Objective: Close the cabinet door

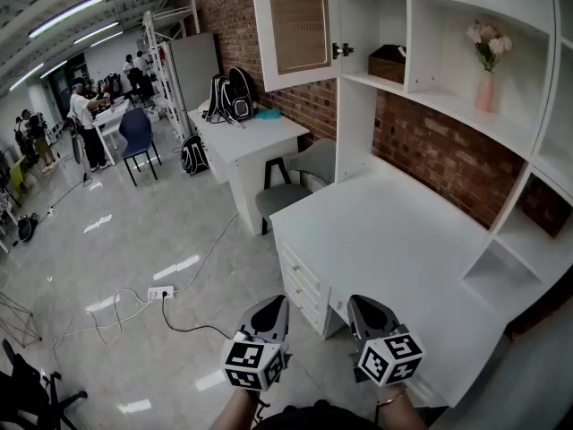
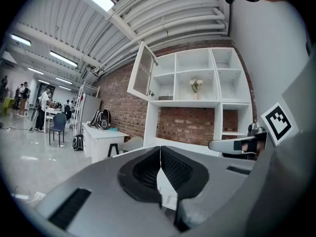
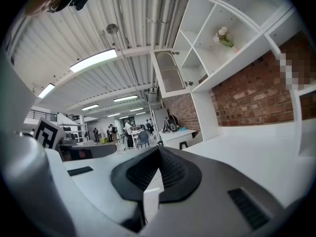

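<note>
So, the left gripper (image 1: 276,305) and right gripper (image 1: 363,303) sit side by side, jaws pressed together on nothing. The cabinet door (image 1: 300,21) is well ahead and high above them. It stands tall and is swung open off the shelf unit (image 1: 421,34). A white desk (image 1: 394,231) lies ahead of the right gripper, with a brick wall (image 1: 430,141) behind it. Glossy floor (image 1: 134,267) stretches off left.
</note>
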`<state>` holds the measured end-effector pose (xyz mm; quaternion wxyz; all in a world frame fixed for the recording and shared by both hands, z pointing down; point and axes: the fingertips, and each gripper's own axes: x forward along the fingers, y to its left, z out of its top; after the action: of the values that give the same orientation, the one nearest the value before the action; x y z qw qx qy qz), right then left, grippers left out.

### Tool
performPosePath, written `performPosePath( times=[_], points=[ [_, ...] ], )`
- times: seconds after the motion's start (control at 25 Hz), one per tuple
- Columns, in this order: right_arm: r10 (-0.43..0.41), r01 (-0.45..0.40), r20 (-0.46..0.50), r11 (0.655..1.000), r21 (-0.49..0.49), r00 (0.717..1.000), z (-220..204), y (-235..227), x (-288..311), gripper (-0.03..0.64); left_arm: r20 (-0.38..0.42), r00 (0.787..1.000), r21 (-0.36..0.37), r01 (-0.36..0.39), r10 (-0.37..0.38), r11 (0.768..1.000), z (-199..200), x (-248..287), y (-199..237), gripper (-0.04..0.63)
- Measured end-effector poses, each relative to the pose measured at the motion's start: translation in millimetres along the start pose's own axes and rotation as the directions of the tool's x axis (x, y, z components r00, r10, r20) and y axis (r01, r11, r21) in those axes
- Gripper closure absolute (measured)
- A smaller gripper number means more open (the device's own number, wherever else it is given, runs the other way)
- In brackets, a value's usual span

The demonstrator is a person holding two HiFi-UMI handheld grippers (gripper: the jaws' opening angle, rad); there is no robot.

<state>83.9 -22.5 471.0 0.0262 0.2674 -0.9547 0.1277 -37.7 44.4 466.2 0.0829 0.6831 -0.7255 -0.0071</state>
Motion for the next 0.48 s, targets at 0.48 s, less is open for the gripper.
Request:
performPosePath(
  times=[0.48],
  points=[
    [0.017, -0.017, -0.015, 1.000, -0.002, 1.000, -6, -21, 0, 0.617, -0.018, 0.999, -0.031, -0.028, 0.027, 0.999, -16, 11, 0, 0.583]
  ],
)
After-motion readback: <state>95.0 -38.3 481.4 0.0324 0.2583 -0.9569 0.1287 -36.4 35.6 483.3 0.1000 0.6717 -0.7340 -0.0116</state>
